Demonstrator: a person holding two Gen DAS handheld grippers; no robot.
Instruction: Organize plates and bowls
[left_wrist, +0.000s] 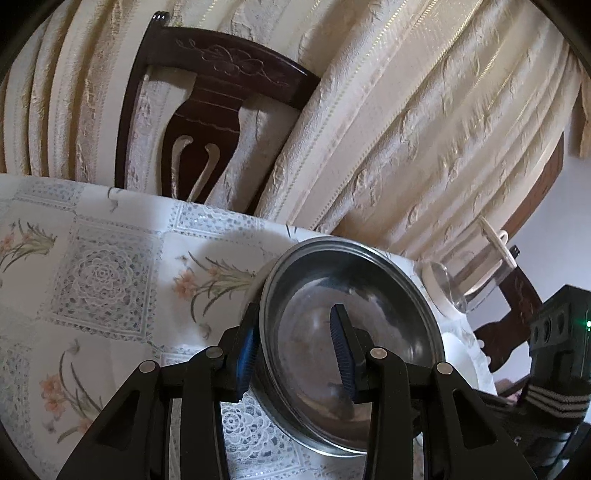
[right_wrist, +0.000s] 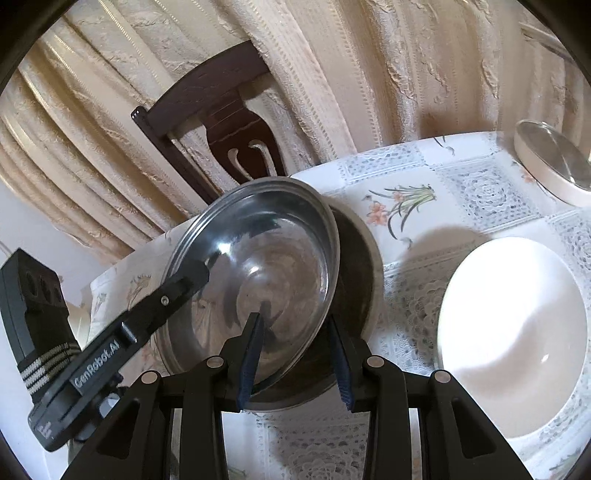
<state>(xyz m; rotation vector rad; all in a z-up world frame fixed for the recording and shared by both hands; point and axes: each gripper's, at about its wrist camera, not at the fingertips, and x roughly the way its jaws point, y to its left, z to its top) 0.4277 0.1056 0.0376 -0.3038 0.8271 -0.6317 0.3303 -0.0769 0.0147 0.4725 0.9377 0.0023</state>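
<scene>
The left gripper (left_wrist: 295, 354) stood open astride the rim of a tilted steel plate (left_wrist: 354, 332), one finger outside, one inside, not pressed shut. The right gripper (right_wrist: 295, 354) was likewise open across the opposite rim of that steel plate (right_wrist: 258, 266). Only the right wrist view showed a second dark steel dish (right_wrist: 358, 280) under it and a white bowl (right_wrist: 517, 314) beside it on the floral tablecloth (right_wrist: 472, 192). The left view alone showed a glass jug (left_wrist: 469, 273).
</scene>
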